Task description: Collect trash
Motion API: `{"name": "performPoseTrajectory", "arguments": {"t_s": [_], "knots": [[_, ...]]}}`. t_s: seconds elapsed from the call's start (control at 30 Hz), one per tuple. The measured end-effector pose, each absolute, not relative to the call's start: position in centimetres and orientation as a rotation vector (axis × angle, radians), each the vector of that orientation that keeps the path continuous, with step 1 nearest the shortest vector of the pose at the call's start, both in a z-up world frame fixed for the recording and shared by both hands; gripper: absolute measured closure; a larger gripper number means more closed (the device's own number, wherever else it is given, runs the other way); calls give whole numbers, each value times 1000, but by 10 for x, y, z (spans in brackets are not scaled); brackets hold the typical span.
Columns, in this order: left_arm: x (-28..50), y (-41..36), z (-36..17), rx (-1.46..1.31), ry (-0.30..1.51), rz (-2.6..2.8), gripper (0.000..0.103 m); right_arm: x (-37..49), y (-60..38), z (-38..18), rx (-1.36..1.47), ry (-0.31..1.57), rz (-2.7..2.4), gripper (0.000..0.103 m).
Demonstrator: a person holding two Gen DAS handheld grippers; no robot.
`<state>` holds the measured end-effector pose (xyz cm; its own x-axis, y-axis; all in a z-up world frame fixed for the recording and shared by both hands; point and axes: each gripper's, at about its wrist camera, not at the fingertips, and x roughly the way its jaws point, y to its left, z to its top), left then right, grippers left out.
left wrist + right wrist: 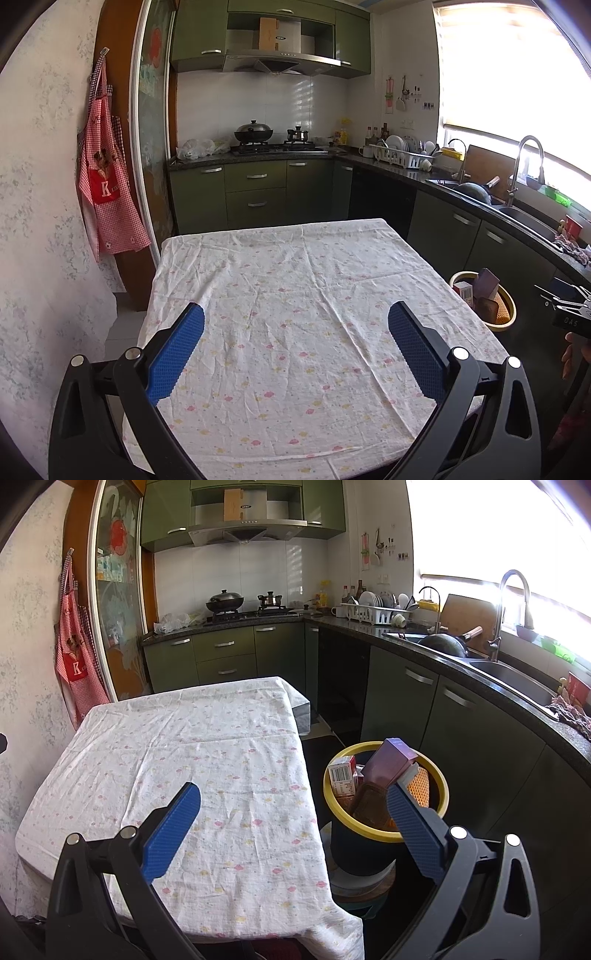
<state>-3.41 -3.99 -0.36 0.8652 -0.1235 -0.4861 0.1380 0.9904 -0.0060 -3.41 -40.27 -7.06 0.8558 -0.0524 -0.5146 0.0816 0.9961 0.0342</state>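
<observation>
The left gripper (pixel 295 321) hangs over the near half of the table (pixel 280 266), its blue-padded jaws spread wide with nothing between them but the wrinkled, flower-printed tablecloth (pixel 258 369). The right gripper (pixel 293 801) sits over the table's right edge, jaws likewise wide apart and holding nothing; its left pad is above the cloth and its right pad overlaps the near rim of the yellow-rimmed bin (pixel 386 834), which stands on the floor just beside the table at about 3 o'clock from the gripper's middle. In the bin, boxes stand on end: a purple carton (pixel 391 760) leaning at the top, a white box with a barcode (pixel 341 775) at its 9 o'clock, an orange dotted pack (pixel 419 788) at 4 o'clock, and a brown pack (pixel 369 801) lower down. From the left wrist view the same bin (pixel 508 314) shows at 3 o'clock, past the table's right edge. Beyond the table, at 12 o'clock, a wok (pixel 253 132) rests on the stove, and a red checked apron (pixel 107 192) hangs on the wall at 10 o'clock
</observation>
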Motion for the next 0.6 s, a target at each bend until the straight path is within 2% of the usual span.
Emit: {"name": "performPoseTrajectory", "arguments": {"t_s": [0.37,0.6], "knots": [[-21,-36,-9,-2,520,-145,5,-27,-401,-80,48,556,-71,7],[47,-22,-24,-12,595,-123,5,33,-387,-75,0,582,26,7]]}}
